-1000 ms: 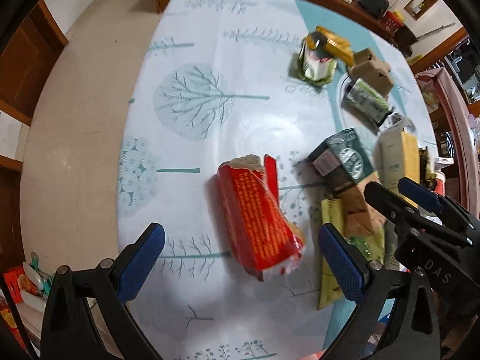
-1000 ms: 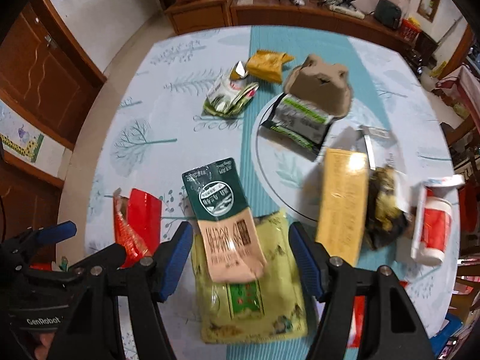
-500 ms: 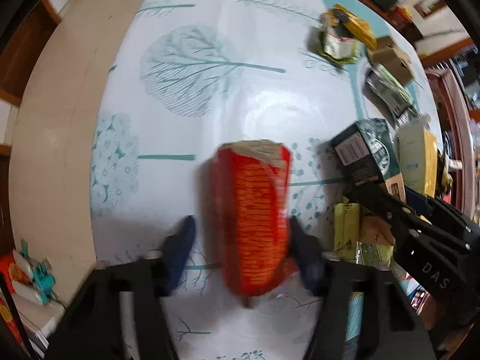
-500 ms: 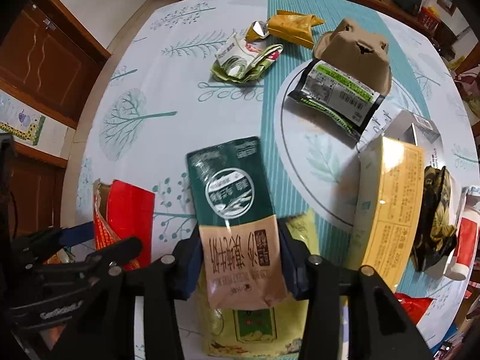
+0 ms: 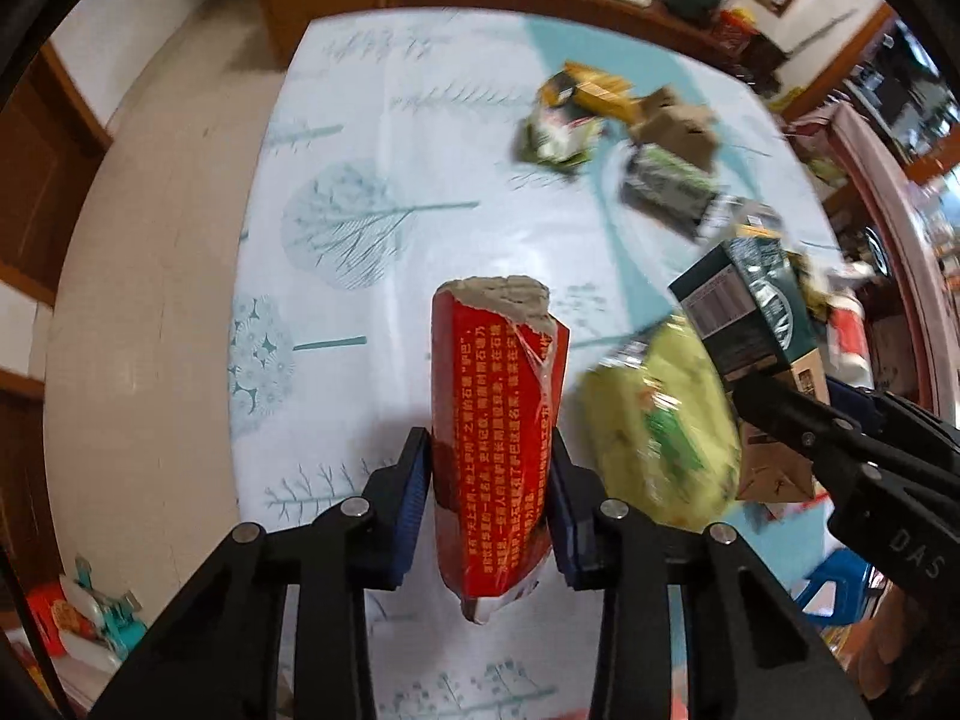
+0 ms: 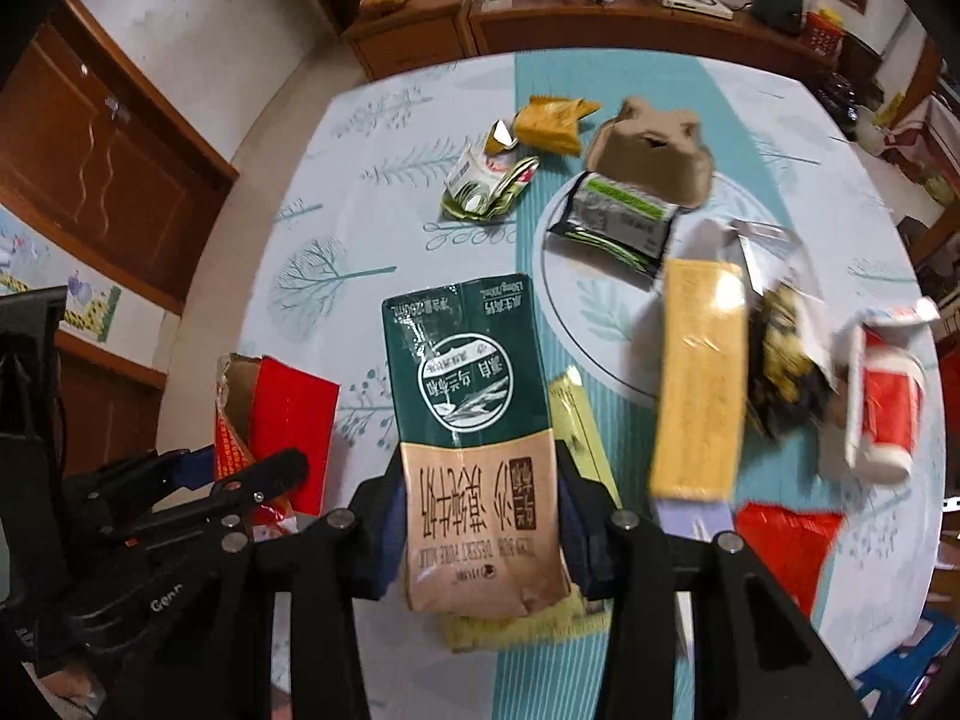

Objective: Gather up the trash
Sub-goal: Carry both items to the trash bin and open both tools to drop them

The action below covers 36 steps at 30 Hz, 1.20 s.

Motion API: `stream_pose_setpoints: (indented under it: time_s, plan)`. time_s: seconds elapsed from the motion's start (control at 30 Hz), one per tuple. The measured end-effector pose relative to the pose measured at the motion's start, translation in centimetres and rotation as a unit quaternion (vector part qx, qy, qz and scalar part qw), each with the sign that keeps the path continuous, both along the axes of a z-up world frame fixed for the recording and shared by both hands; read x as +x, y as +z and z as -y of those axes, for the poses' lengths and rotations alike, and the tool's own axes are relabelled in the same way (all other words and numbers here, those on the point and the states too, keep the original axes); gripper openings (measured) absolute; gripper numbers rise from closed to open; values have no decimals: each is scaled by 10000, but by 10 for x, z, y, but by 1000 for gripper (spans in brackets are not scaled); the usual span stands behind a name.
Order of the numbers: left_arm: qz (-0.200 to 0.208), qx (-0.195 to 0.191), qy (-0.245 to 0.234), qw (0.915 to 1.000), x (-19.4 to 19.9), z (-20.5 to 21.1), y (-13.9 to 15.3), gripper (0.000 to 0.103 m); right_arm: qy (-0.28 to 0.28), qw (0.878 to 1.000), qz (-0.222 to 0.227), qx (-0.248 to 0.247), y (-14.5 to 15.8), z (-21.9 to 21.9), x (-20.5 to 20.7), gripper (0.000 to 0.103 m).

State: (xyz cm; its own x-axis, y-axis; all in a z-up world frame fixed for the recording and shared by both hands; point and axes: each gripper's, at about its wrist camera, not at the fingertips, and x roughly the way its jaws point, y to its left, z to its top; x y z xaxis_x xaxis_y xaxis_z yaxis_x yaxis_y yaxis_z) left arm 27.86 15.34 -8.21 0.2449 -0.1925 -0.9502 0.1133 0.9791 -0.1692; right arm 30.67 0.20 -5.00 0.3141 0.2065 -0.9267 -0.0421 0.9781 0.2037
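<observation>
Now the left gripper (image 5: 489, 498), its jaws having just closed in, is pinching the torn red carton (image 5: 498, 420) above the desk (image 5: 372, 138), while the right gripper (image 6: 477, 516) is clamping the green-and-tan milk carton (image 6: 474, 420), lifted over the yellow-green wrapper (image 6: 576, 426).

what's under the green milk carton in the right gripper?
A yellow-green snack bag lies on the tablecloth beneath the milk carton, showing at its right and bottom edges. The carton hides the bag's middle.
</observation>
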Motion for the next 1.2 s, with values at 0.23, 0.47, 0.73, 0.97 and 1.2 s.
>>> stream_pose_setpoints:
  time_s: [0.23, 0.47, 0.73, 0.97, 1.2]
  plan:
    - [570, 0, -273, 9980, -70, 32, 56, 34, 19, 9985, 266, 470, 41, 35, -73, 42]
    - [903, 17, -65, 9959, -162, 99, 81, 34, 412, 9956, 384, 751, 56, 89, -156, 42]
    - [688, 44, 158, 9975, -245, 169, 70, 34, 588, 9956, 216, 697, 38, 157, -229, 42]
    - [303, 109, 144, 9994, -283, 198, 42, 34, 554, 9956, -204, 733, -2, 190, -267, 42]
    - [87, 73, 62, 9999, -297, 209, -1, 34, 292, 9945, -612, 805, -55, 199, -288, 42]
